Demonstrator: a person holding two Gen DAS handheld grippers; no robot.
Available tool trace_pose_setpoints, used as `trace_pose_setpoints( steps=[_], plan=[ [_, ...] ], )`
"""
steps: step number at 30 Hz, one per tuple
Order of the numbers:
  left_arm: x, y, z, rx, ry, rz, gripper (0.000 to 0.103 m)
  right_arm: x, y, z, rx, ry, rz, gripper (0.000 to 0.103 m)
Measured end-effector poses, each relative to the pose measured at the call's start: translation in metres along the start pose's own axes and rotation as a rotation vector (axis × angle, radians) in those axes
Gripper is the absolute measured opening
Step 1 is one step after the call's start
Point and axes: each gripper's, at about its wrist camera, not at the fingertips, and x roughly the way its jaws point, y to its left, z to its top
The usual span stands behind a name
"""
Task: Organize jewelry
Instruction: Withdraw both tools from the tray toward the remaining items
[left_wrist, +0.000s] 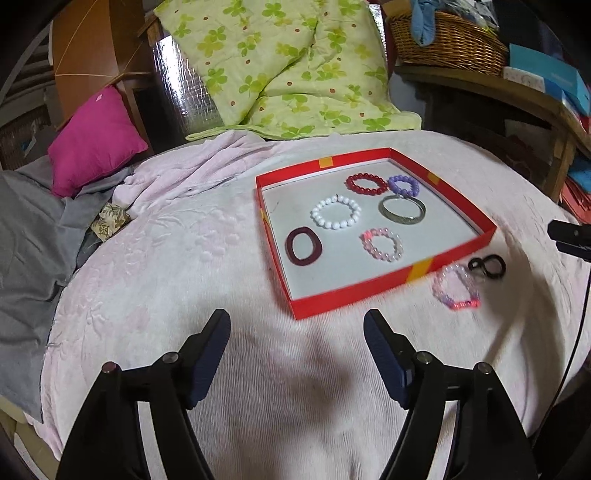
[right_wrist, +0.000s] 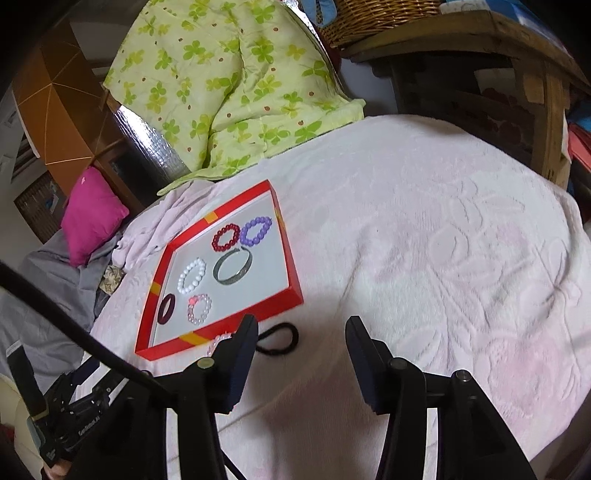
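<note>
Left wrist view: red tray (left_wrist: 391, 286) sits on the pink blanket (left_wrist: 184, 258), right of centre, one corner pointing at the camera, long axis running near-left to far-right. Inside: dark maroon band (left_wrist: 303, 245) near-left, white bead bracelet (left_wrist: 336, 212) mid, red bead bracelet (left_wrist: 366, 184) and purple bead bracelet (left_wrist: 403, 185) far, touching each other, grey bangle (left_wrist: 402, 209) just in front of them, pink bead bracelet (left_wrist: 382, 244) near-right. Outside the tray, just off its near-right wall: a pale pink/lilac bead bracelet (left_wrist: 456, 286) and a black hair tie (left_wrist: 487, 266), twisted into a figure eight. No readable writing here. Left gripper (left_wrist: 297, 332) jaws wide apart, nothing between them, hovering over bare blanket near the tray's near corner. Right wrist view: tray (right_wrist: 221, 332) left of centre, long axis near-left to far-right. Right gripper (right_wrist: 301, 332) jaws partly apart, empty; black hair tie (right_wrist: 277, 338) lies just beyond the left finger (right_wrist: 240, 354), partly hidden by it, contact unclear. White lettering on the other gripper's body (right_wrist: 79, 410) lower left, too blurred to read.
</note>
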Motion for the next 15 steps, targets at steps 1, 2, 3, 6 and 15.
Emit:
trace_pose_setpoints(
  steps=[1,2,3,6,15],
  plan=[
    [-0.001,-0.001,-0.001,0.005,-0.001,-0.001,0.075,0.0,0.0,-0.001,-0.001,0.002,0.0,0.052],
    [-0.002,-0.001,-0.002,0.011,-0.003,0.0,0.075,0.002,0.002,-0.002,-0.005,0.006,-0.001,0.052],
    [-0.002,-0.002,-0.002,0.013,-0.004,0.002,0.075,0.003,0.003,-0.003,-0.009,0.009,-0.001,0.052],
    [-0.002,-0.002,-0.001,0.017,-0.003,0.01,0.075,0.008,0.009,-0.004,-0.02,0.017,0.007,0.052],
    [0.002,-0.006,0.002,0.039,0.001,0.012,0.076,0.021,0.029,-0.004,-0.054,0.053,0.045,0.052]
  ],
)
